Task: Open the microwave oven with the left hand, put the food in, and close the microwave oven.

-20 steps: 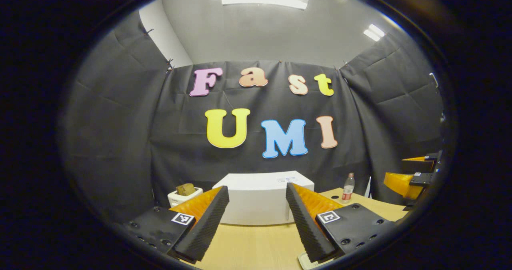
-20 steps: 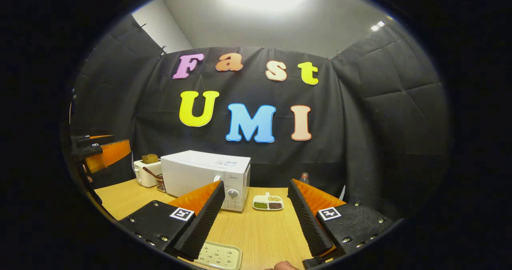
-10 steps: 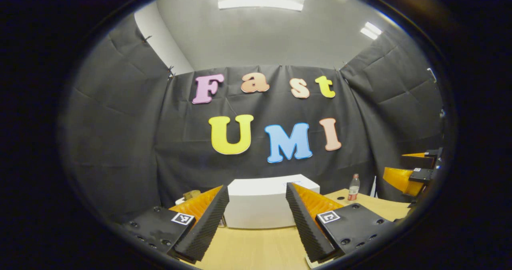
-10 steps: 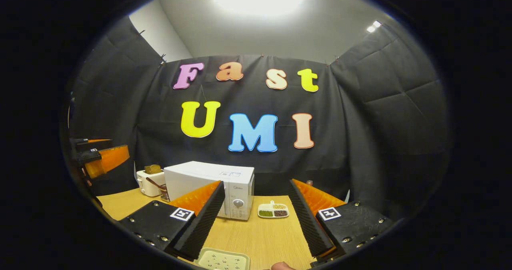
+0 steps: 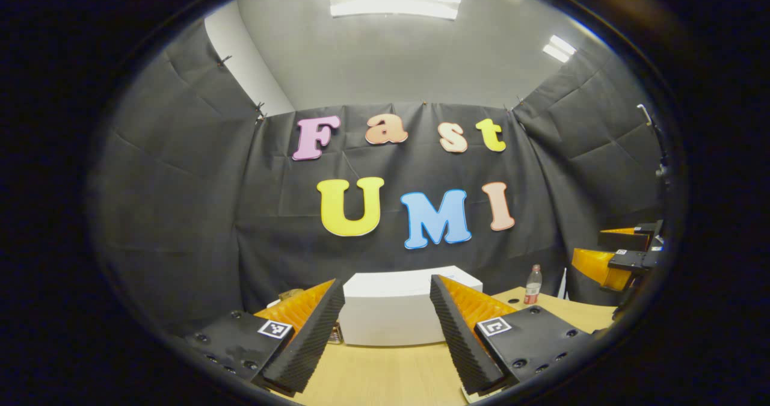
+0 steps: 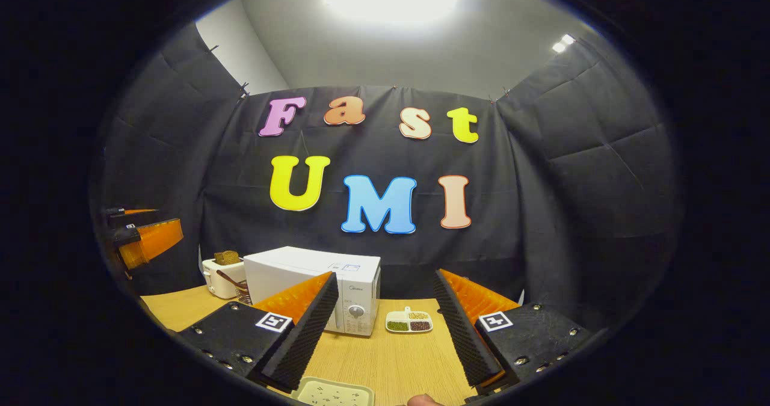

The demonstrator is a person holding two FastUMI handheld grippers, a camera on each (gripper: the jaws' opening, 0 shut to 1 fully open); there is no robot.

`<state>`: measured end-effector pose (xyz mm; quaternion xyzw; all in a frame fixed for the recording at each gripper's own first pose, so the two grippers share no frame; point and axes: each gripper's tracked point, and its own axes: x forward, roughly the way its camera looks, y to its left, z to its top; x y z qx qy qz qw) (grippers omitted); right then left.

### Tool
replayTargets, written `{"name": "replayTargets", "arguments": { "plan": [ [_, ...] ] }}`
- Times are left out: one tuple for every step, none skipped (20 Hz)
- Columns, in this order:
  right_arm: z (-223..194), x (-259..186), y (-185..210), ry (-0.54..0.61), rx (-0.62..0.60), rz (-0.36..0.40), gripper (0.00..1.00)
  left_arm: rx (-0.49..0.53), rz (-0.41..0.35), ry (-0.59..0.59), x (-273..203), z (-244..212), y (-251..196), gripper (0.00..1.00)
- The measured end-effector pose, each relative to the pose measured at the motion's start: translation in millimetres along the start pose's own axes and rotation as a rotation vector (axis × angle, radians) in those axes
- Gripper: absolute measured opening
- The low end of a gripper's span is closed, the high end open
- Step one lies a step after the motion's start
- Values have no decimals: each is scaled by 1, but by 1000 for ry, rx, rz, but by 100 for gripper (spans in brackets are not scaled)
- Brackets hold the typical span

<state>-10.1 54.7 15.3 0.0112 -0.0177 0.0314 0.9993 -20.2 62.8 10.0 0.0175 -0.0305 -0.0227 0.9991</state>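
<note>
While the white microwave oven (image 6: 313, 286) stood shut on the wooden tabletop (image 6: 391, 358), its door flush with the body and its dial panel facing the right gripper view, both tools hung well short of it. By the look of things the door could equally have been waiting to be pulled or have been pushed to again, so the step in hand could not be settled. The oven's inside was hidden, and whether any food lay within could not be told.

From the left gripper view the microwave oven (image 5: 391, 310) sat straight ahead between the fingers of the left tool (image 5: 385, 340), which were spread wide with nothing between them. If the door was yet to be worked, that tool would have had to reach its edge near the dial side and catch it squarely.

The right tool (image 6: 385, 334) was likewise spread and held nothing. Ahead of it, just beside the oven's dial side, lay a small divided dish (image 6: 409, 322) holding green, tan and dark grains, probably the food meant.

To the oven's other side stood a white toaster (image 6: 221, 270) with a brown slice in it and a wire holder (image 6: 242, 292), both close enough to crowd a swinging door. A bottle (image 5: 532, 284) stood farther back. A pale speckled tray (image 6: 332, 393) lay nearest the right tool.
</note>
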Motion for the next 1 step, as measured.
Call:
{"name": "replayTargets", "arguments": {
  "plan": [
    [0, 1, -1, -3, -5, -5, 97, -10, -3, -1, 1, 0, -1, 96]
  ]
}}
